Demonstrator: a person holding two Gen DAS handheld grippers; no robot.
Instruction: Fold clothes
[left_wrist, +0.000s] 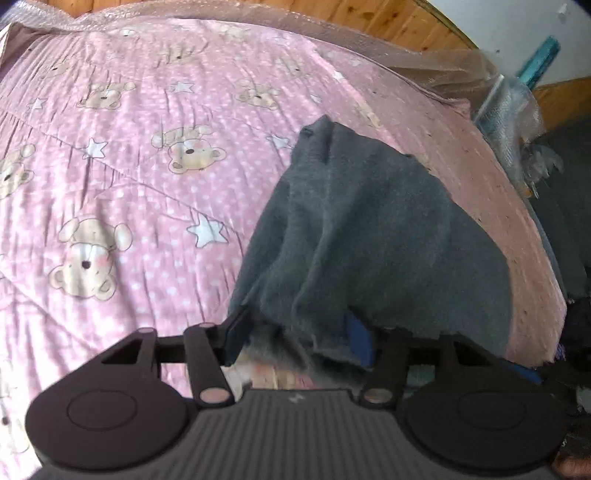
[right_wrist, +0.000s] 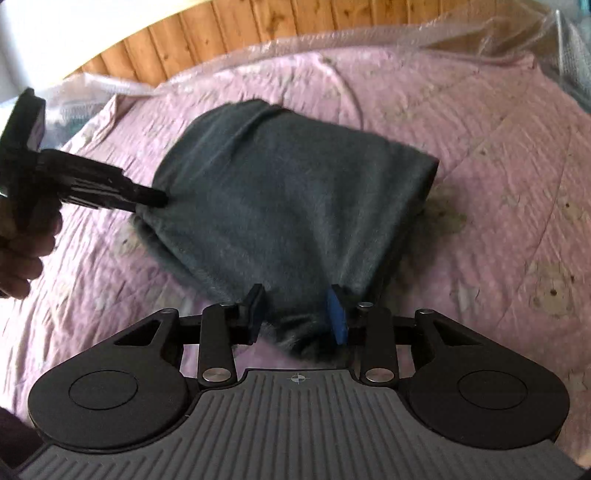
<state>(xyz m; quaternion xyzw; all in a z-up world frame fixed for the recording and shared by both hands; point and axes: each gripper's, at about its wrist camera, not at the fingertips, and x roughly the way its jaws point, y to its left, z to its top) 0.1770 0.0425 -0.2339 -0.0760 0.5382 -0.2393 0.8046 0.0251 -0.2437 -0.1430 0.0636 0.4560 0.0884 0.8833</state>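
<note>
A bed with a pink quilt (left_wrist: 122, 192), printed with bears and white stars, fills both views; in the right wrist view the same quilt (right_wrist: 480, 155) looks paler. A clear plastic sheet (right_wrist: 332, 40) lies crumpled along its far edge, with a wooden plank wall (right_wrist: 229, 29) behind it.

On the quilt lies the dark grey garment (right_wrist: 288, 192), folded into a thick block. It reaches from far ahead of the right fingers back to their tips, and its near, fuzzy edge bunches in the gap between them. In the left wrist view the grey garment (left_wrist: 369, 229) runs from ahead and to the right of the left fingers down onto them, covering part of the blue-padded one.

The right gripper (right_wrist: 297, 314) has its fingers apart, one on each side of the garment's near edge; whether the pads press the cloth cannot be told. The left gripper (left_wrist: 299, 332) also has its fingers apart, with cloth draped loosely between them; the right wrist view shows this gripper (right_wrist: 147, 197) tip-on at the garment's left edge, held by a hand (right_wrist: 26, 240).

No earlier picture is given, so only the present spread is told.
</note>
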